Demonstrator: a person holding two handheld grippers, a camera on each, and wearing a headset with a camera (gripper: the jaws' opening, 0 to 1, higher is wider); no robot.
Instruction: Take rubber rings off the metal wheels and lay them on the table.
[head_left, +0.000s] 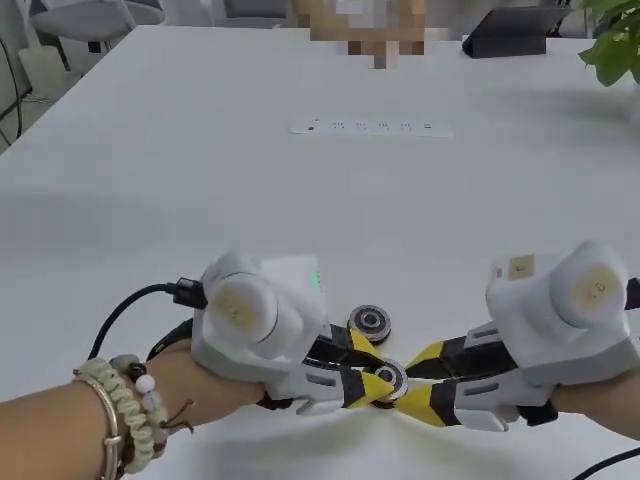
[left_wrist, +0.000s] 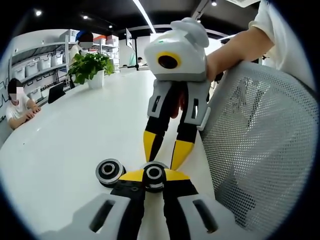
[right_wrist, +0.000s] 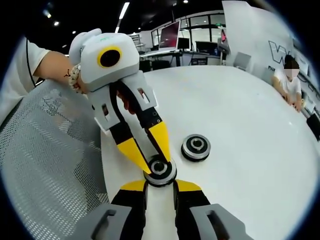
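Two metal wheels with black rubber rings are at the near edge of the white table (head_left: 250, 200). One wheel (head_left: 368, 322) (left_wrist: 110, 171) (right_wrist: 195, 146) lies free. The other wheel (head_left: 388, 378) (left_wrist: 154, 175) (right_wrist: 160, 171) sits where both grippers' yellow tips meet. My left gripper (head_left: 375, 386) (left_wrist: 152, 178) (right_wrist: 152, 159) comes in from the left, its jaws nearly together and pinched on this wheel's rim. From the right, my right gripper (head_left: 405, 386) (right_wrist: 160, 184) (left_wrist: 165, 150) has its jaws set wider, one on each side of the same wheel.
A white power strip (head_left: 370, 127) lies mid-table. At the far edge are a black device (head_left: 505, 35) and a potted plant (head_left: 615, 40) (left_wrist: 90, 67). A mesh chair back (left_wrist: 255, 140) (right_wrist: 50, 150) is close behind the grippers. People sit at the far end.
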